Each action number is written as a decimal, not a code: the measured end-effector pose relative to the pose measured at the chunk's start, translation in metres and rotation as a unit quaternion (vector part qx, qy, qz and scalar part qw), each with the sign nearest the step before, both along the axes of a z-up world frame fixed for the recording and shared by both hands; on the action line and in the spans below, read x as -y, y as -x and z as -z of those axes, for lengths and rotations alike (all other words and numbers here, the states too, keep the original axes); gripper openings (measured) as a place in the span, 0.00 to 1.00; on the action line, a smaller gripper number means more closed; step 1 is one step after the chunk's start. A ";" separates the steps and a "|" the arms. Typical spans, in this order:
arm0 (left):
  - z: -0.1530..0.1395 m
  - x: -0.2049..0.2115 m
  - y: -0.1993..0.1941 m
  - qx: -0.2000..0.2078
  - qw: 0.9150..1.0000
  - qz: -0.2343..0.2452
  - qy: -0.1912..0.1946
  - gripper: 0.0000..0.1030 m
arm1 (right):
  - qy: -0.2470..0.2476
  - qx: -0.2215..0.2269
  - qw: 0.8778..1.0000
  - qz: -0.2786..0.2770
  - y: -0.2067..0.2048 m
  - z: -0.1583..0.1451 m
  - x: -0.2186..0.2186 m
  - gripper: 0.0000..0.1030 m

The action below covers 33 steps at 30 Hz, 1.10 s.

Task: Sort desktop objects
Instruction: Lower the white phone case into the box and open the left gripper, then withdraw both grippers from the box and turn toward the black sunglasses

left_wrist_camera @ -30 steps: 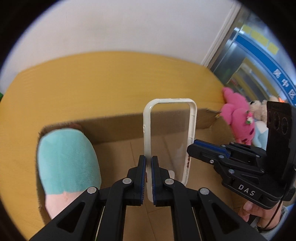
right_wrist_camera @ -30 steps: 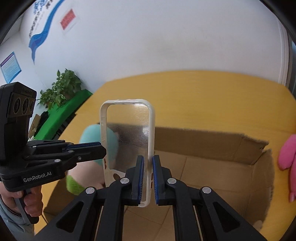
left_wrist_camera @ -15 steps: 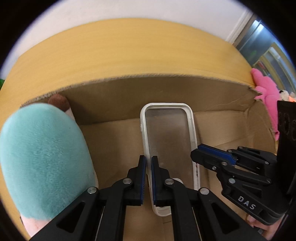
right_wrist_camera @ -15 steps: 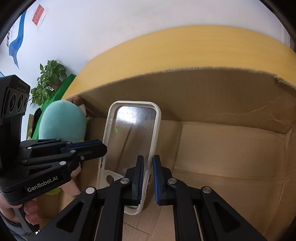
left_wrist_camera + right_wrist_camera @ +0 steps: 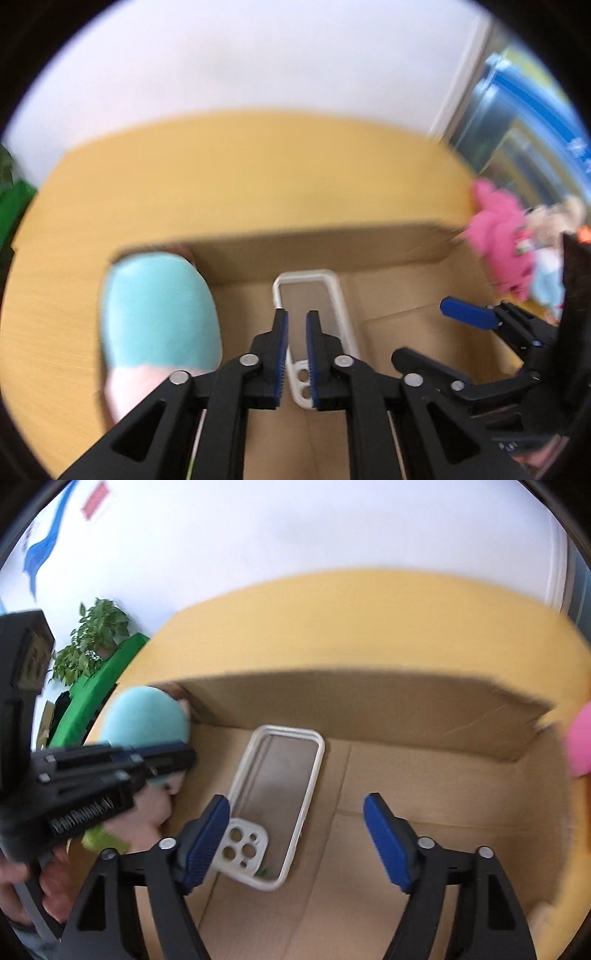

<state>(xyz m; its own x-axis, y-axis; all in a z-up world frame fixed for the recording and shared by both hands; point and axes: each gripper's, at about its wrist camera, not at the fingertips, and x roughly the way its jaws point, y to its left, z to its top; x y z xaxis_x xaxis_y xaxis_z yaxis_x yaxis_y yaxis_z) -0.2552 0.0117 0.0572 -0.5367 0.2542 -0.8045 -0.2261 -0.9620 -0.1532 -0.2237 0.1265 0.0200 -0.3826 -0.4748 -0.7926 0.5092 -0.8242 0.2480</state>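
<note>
Now that both the left gripper [image 5: 295, 354] and the right gripper [image 5: 295, 838] have just been opening and hold nothing, the clear white-rimmed phone case [image 5: 275, 797] lies flat inside the brown cardboard box [image 5: 369, 698], so this one looks sorted.

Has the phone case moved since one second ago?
Yes. The phone case stood upright above the box, pinched by both grippers. It now lies flat on the box floor, beside the teal plush, with both jaws just opened.

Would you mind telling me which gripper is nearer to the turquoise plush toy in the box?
Left. The left gripper hangs right beside the turquoise plush toy; the right gripper sits farther off, across the phone case.
</note>
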 end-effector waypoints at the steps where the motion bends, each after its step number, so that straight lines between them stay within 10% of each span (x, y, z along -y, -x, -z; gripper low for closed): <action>1: -0.022 0.006 -0.025 -0.036 0.999 0.004 -0.012 0.23 | -0.002 -0.022 1.000 0.002 -0.016 -0.017 -0.006 0.84; 3: -0.052 0.012 -0.063 -0.091 0.996 -0.003 -0.014 0.63 | -0.005 -0.058 0.998 0.012 -0.045 -0.044 -0.017 0.88; 5: -0.080 0.020 -0.111 -0.160 0.987 -0.017 0.001 0.79 | -0.002 -0.082 0.996 0.018 -0.074 -0.068 -0.026 0.95; 11: -0.118 0.036 -0.215 -0.239 0.970 -0.038 0.033 0.79 | -0.001 -0.159 0.987 0.022 -0.177 -0.120 -0.036 1.00; 33: -0.061 0.012 -0.322 -0.182 0.982 -0.047 0.004 0.79 | -0.052 -0.172 0.983 0.032 -0.309 -0.109 -0.086 1.00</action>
<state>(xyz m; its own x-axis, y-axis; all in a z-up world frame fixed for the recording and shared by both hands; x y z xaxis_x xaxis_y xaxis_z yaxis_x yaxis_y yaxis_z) 0.0670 -0.0008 0.1178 -0.8098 0.1847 -0.5568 -0.1749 -0.9820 -0.0713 0.0849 0.2123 0.1288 -0.6628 -0.3646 -0.6540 0.4948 -0.8688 -0.0171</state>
